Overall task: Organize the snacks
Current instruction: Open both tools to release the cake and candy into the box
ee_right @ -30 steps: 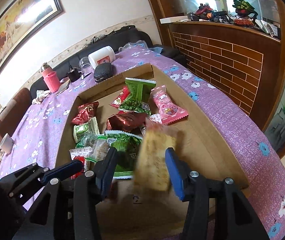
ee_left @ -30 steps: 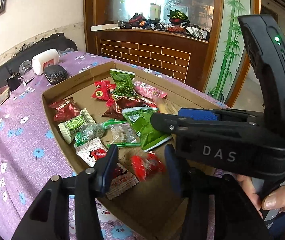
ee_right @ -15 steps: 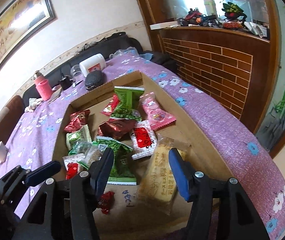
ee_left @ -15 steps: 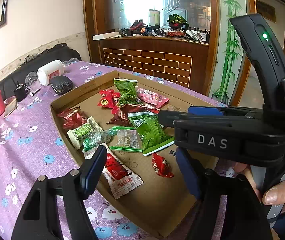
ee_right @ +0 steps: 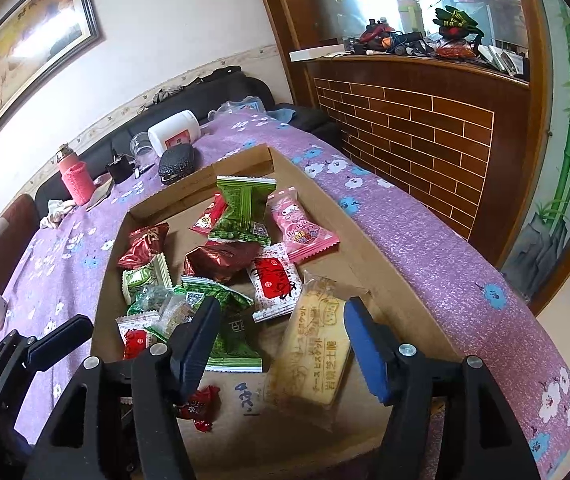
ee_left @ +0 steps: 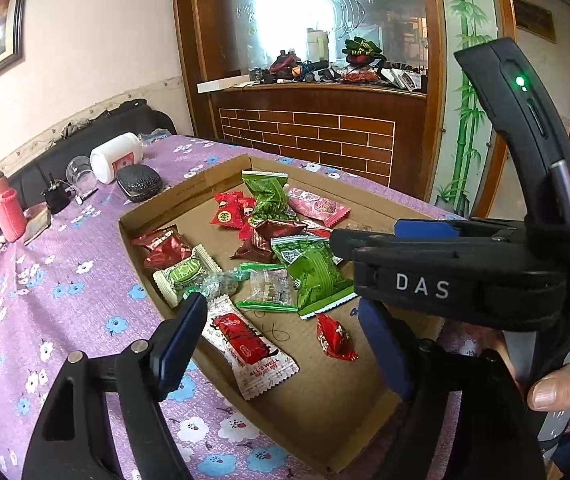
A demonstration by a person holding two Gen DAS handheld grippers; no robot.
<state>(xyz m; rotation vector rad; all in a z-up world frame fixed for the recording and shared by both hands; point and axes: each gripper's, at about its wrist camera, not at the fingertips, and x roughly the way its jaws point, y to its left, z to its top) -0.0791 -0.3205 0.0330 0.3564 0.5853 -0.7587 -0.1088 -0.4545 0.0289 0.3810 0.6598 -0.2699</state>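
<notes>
since a second ago both jaws have just been opening; yellow biscuit pack [ee_right: 317,354] and small red candy [ee_left: 335,342] now lie loose in the cardboard tray [ee_left: 189,196]; left gripper [ee_left: 281,344] and right gripper [ee_right: 281,340] hang wide, empty; i'd lift clear before choosing another snack.
</notes>
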